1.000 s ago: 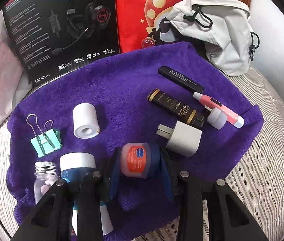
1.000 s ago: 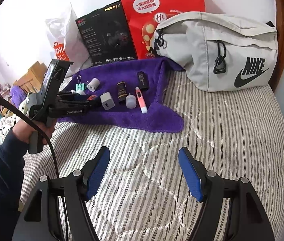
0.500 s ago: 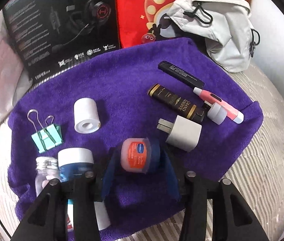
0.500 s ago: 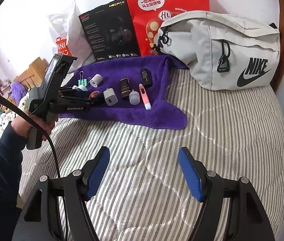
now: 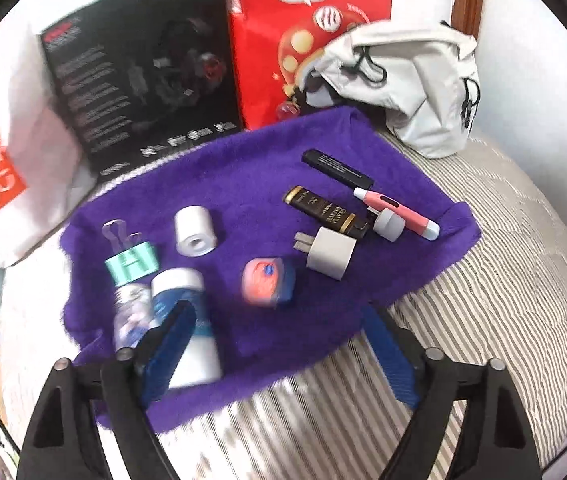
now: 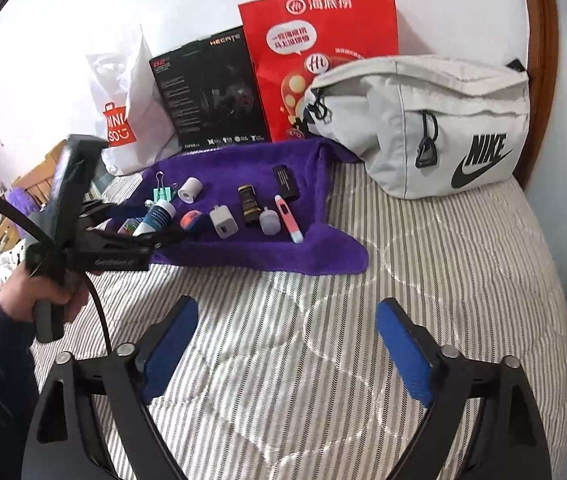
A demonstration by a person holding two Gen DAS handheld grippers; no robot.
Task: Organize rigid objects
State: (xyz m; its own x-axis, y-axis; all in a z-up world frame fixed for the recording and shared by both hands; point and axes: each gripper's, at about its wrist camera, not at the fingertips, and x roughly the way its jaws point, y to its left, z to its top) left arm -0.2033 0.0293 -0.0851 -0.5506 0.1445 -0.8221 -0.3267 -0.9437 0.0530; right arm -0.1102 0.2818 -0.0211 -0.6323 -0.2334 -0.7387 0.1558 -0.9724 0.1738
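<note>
We look over a striped bed [image 6: 423, 280] that fills the lower half of both views, with a grey bag [image 6: 423, 120] at the upper right, a red bag [image 6: 323, 60] and a black box [image 6: 207, 100] standing at the top centre, and a white bag [image 6: 123, 112] at the upper left. In front of them a purple towel [image 5: 243, 184] spreads across the middle of the left wrist view, carrying the small things to be sorted. Half a second ago our left gripper [image 5: 279, 344] had its blue pads either side of the little red tin [image 5: 268, 286]; now it has drawn back toward the lower edge of the frame with its jaws spread wide and nothing between them, and the tin lies alone on the towel just left of the white plug [image 5: 329, 252]. We judge that this piece is placed and the left tool is free for the next one. The blue tube [image 5: 187, 312] and a small bottle [image 5: 131, 312] lie at the lower left, partly behind the left pad, with a green clip [image 5: 131, 266] and a white roll [image 5: 196, 231] above them. To the right sit a brown tube [image 5: 325, 212], a black stick [image 5: 337, 166], a pink pen [image 5: 397, 212] and a white cap [image 5: 389, 225]. Our right gripper [image 6: 287, 352] hangs wide apart and empty over bare bedding, well short of the towel.
</note>
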